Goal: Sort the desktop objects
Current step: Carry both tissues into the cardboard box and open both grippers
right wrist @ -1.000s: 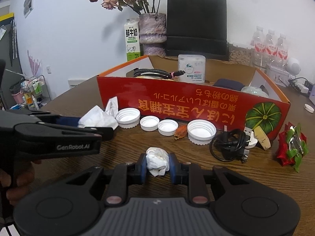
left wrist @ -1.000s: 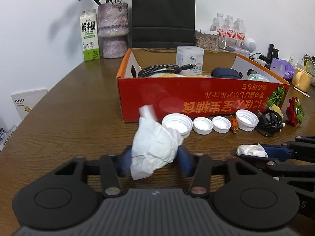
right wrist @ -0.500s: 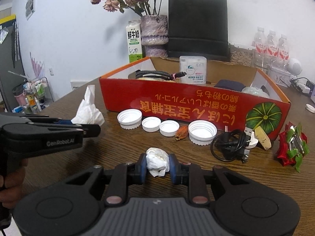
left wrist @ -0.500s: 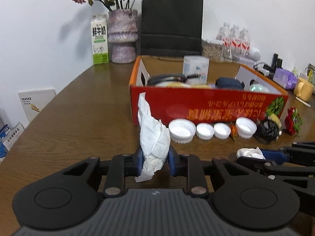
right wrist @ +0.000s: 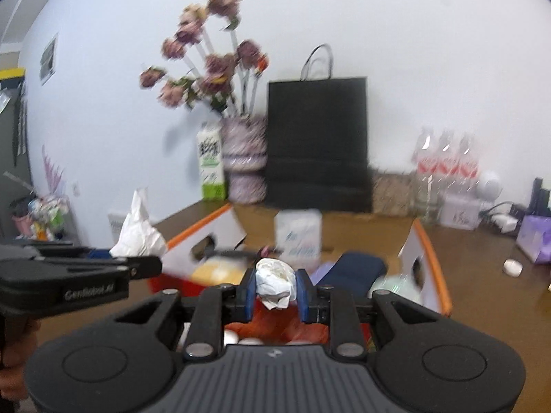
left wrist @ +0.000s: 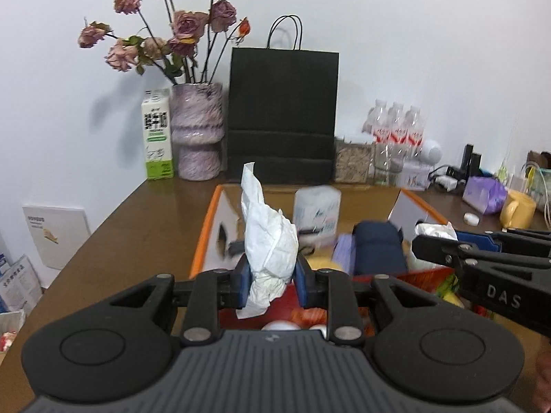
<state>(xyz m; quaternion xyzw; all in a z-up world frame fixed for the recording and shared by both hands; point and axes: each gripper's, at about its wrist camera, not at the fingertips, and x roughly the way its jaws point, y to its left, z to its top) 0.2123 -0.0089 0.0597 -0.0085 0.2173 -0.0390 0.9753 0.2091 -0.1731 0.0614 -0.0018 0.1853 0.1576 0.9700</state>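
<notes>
A crumpled white tissue (left wrist: 267, 241) stands upright between the blue pads (left wrist: 243, 279) of the left gripper (left wrist: 270, 284), which is clamped narrow on it, the paper's tall peak rising above the fingers and a tail hanging below them. A smaller wadded tissue ball (right wrist: 276, 282) sits pinched in the right gripper (right wrist: 275, 292), its pads pressed on both sides of the wad. Both loads hang above the near wall of the open red-and-orange cardboard box (left wrist: 206, 234), just ahead of the fingertips. Inside the box, beyond the tissues, stand a white tissue pack (left wrist: 316, 215) and a dark blue pouch (left wrist: 377, 247). In the left wrist view the right gripper reaches in from the right side, level with the left one. Farther ahead, on the brown wooden table (left wrist: 137, 234) by the wall, are a black paper bag (left wrist: 284, 117), a mottled purple vase (left wrist: 198, 130) of dried roses and a milk carton (left wrist: 157, 134) to the left.
</notes>
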